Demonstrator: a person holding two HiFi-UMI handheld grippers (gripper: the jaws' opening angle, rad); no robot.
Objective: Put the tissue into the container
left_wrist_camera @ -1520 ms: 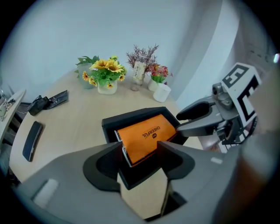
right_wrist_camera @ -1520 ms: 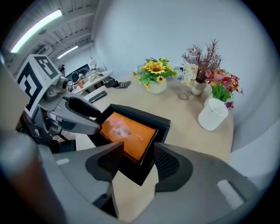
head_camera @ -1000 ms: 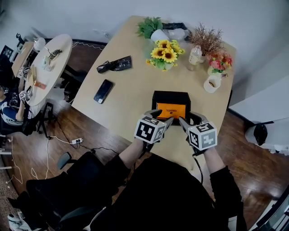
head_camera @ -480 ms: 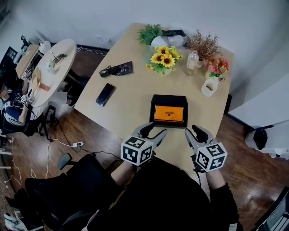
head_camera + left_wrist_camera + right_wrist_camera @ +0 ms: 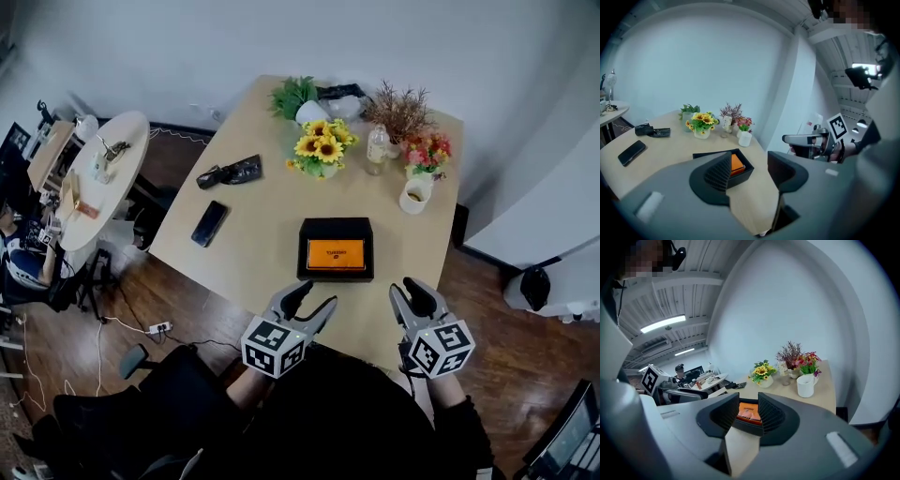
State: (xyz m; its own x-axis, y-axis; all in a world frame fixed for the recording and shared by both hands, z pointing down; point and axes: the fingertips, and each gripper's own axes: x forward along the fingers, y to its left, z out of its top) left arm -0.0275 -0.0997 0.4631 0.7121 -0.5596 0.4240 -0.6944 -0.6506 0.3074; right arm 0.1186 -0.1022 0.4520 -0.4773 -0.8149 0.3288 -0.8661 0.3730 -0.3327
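An orange tissue pack (image 5: 336, 254) lies flat inside the black rectangular container (image 5: 305, 251) in the middle of the wooden table. Both grippers hover near the table's front edge, short of the container. My left gripper (image 5: 314, 298) is open with nothing between its jaws. The jaws of my right gripper (image 5: 410, 291) are closing, a narrow gap remains, and nothing sits between them. In the left gripper view the container (image 5: 746, 172) shows past the jaws. In the right gripper view the tissue pack (image 5: 749, 412) shows through the gap, well ahead of the pads.
A phone (image 5: 208, 223) and a black pouch (image 5: 230, 172) lie at the table's left. A sunflower vase (image 5: 321, 150), a bottle (image 5: 378, 145), pink flowers (image 5: 427, 150) and a white mug (image 5: 414, 195) stand at the far side. A round side table (image 5: 94, 169) stands left.
Both grippers have drawn back from the container's near edge toward the table's front. The right jaws have narrowed. The tissue pack stays in the container.
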